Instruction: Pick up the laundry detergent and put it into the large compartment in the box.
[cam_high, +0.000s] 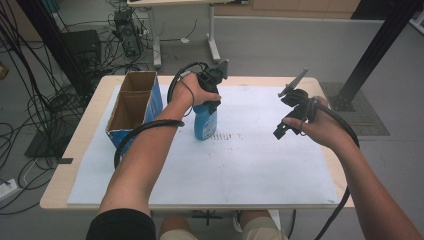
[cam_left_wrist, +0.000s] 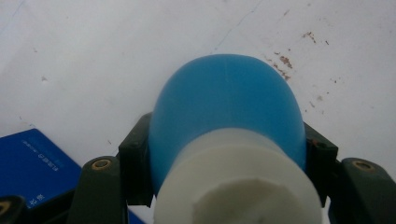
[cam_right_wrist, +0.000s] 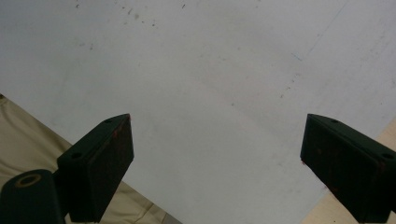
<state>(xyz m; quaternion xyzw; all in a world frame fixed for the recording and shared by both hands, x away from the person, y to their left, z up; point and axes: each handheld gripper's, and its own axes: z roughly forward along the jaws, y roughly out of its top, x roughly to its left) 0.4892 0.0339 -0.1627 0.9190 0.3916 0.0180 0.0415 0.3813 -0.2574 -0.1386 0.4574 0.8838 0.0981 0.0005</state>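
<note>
White mat on wooden table, grey floor, tangled cables

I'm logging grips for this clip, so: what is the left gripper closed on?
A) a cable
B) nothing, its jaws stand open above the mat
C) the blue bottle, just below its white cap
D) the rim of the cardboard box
C: in the left gripper view both black jaws press the sides of the blue bottle just under its white cap.

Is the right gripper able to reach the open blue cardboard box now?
Probably not directly: the left gripper, shut on the blue plastic bottle, stands between the open right gripper and the blue cardboard box.
</note>
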